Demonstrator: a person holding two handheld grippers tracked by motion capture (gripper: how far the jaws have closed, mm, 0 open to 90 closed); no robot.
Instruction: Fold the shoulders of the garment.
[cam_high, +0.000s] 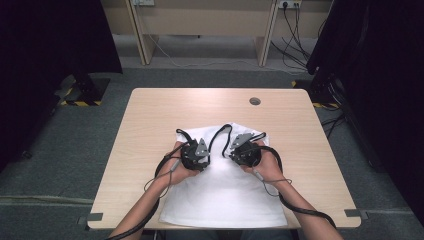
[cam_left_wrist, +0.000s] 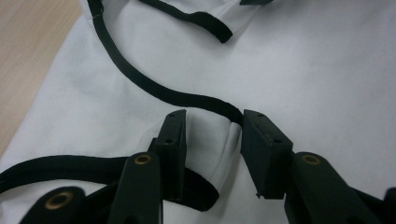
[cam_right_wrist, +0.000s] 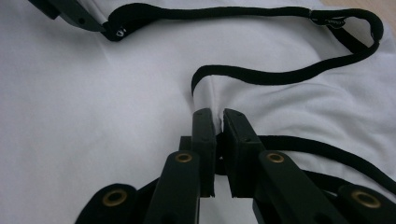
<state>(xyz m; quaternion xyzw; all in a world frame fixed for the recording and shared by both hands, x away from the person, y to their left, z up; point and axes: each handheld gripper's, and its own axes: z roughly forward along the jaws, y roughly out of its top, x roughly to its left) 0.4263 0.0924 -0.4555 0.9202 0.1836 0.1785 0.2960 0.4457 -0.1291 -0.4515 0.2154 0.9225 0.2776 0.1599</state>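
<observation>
One white garment (cam_high: 225, 195), one table (cam_high: 150, 115), two grippers

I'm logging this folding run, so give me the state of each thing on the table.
White garment with black trim: spread on the table, top end bunched.
Left gripper: jaws apart, a fold of fabric between them, not yet pinched.
Right gripper: shut on a fold of fabric.
Table: bare around the garment.

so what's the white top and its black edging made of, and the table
White top: looks like soft matte knit fabric, likely cotton; it creases and bunches between the right gripper jaws. Black edging: seems a thicker matte fabric binding. Table: pale wood-grain surface, probably laminate, faint sheen.
</observation>
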